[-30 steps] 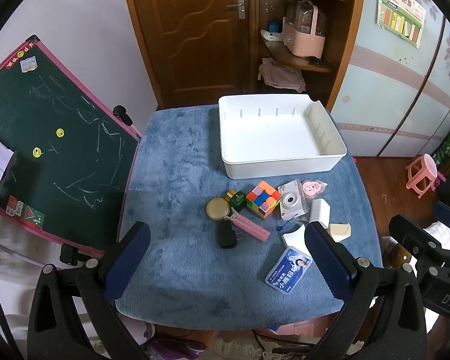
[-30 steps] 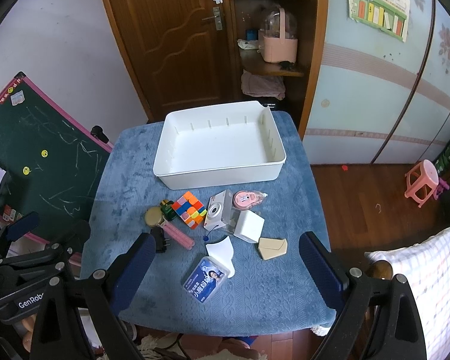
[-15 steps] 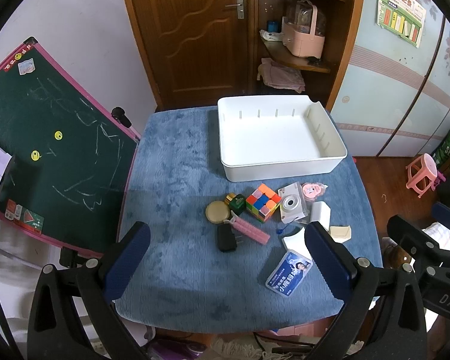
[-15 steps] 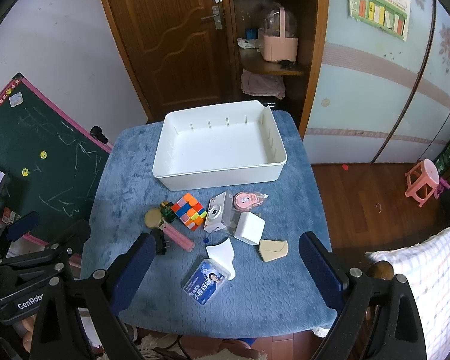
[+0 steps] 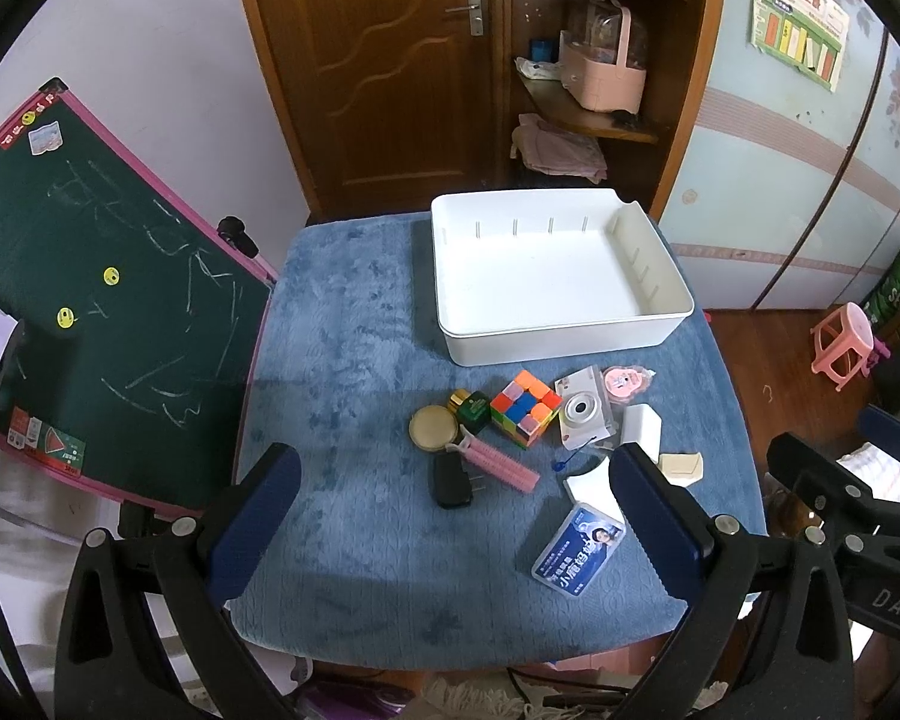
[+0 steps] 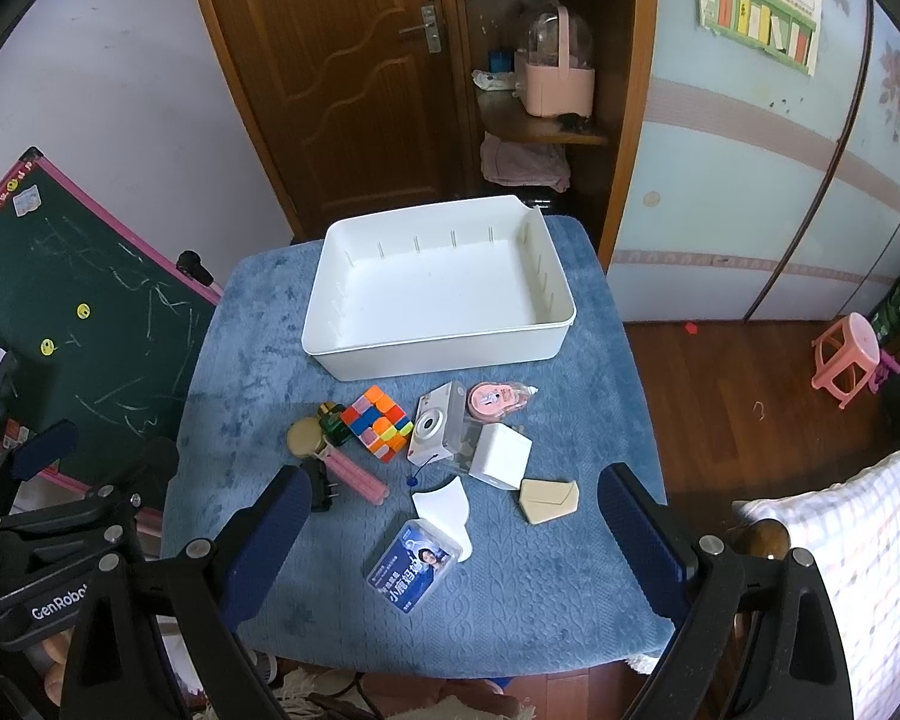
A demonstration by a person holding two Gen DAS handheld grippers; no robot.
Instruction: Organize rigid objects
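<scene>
While both grippers, left (image 5: 453, 516) and right (image 6: 450, 525), hover over the near table (image 6: 540, 588) edge, jaws spread and holding nothing, the items lie clustered before the white bin (image 6: 438, 294): cube (image 6: 373, 423), camera (image 6: 435, 429), badge (image 6: 413, 565).

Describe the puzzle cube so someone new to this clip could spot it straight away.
Find the white bin on the blue table. Just in front of its near wall lies a row of small things; the puzzle cube sits left of the white toy camera. It is the only thing with many-coloured squares.
</scene>
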